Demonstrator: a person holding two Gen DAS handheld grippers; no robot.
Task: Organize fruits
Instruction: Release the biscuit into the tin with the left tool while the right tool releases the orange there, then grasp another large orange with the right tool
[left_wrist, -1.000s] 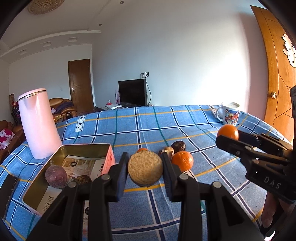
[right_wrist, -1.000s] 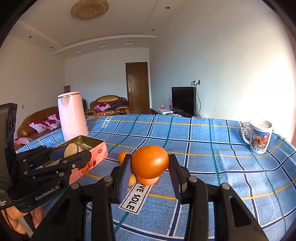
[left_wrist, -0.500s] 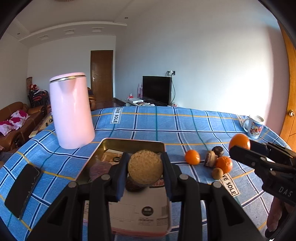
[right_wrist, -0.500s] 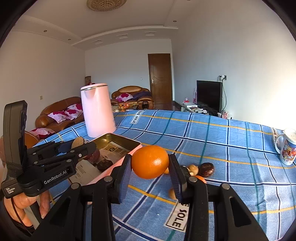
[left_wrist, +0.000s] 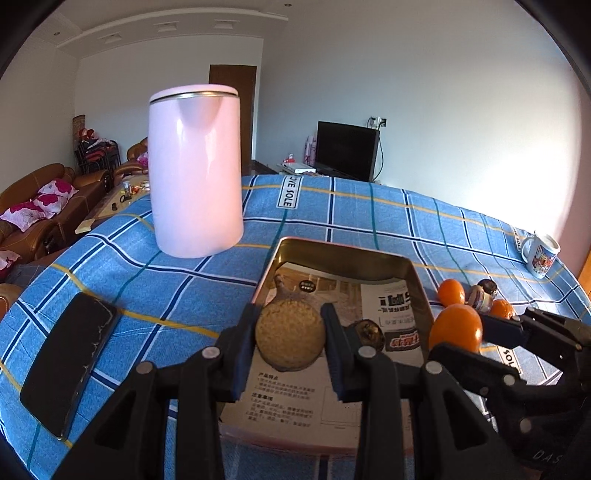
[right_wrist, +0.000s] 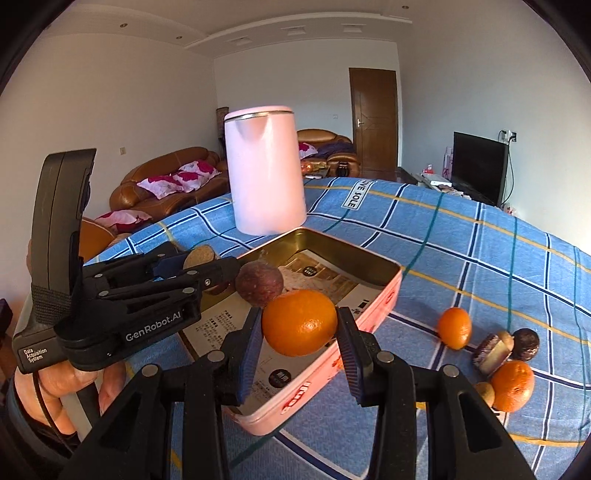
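Note:
My left gripper (left_wrist: 290, 341) is shut on a rough tan round fruit (left_wrist: 290, 332) and hangs over the near end of the open pink tin (left_wrist: 343, 248). A dark fruit (left_wrist: 369, 334) lies inside the tin on printed paper. My right gripper (right_wrist: 300, 326) is shut on an orange (right_wrist: 299, 321) above the tin's right wall (right_wrist: 332, 380). A purple fruit (right_wrist: 259, 283) sits in the tin just behind that orange. In the right wrist view the left gripper (right_wrist: 201, 260) comes in from the left with the tan fruit (right_wrist: 199, 254).
Loose fruits lie on the blue checked cloth right of the tin: a small orange (right_wrist: 455, 328), a bigger orange (right_wrist: 513, 380), a dark fruit (right_wrist: 525, 344). A pink kettle (left_wrist: 195, 170) stands behind the tin, a phone (left_wrist: 68, 369) left, a mug (left_wrist: 539, 254) far right.
Both grippers have swung left, away from the loose fruits, and now hang over the tin with their fruits still gripped. The kettle has come closer in both views.

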